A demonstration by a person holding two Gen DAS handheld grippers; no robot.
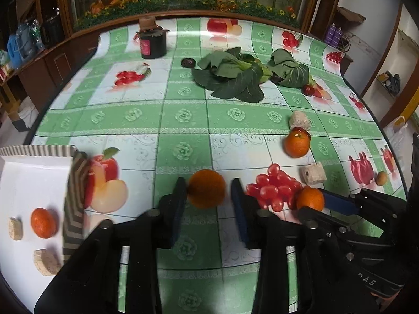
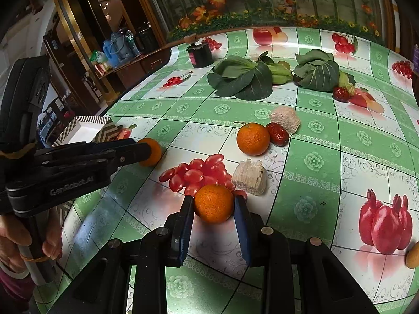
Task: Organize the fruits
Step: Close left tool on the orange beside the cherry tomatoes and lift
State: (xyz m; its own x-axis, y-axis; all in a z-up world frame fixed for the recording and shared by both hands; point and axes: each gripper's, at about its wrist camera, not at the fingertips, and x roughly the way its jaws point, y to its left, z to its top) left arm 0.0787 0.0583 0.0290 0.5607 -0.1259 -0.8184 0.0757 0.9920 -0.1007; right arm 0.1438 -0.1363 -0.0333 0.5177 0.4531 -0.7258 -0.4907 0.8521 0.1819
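One orange [image 1: 43, 222] sat in the tray [image 1: 23, 172] while the left gripper [image 1: 208, 196] straddled another, unclamped, and the right gripper [image 2: 213, 206] pinched a third.

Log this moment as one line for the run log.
left gripper: open, fingers either side of table orange | right gripper: shut on second orange | tray: third orange inside
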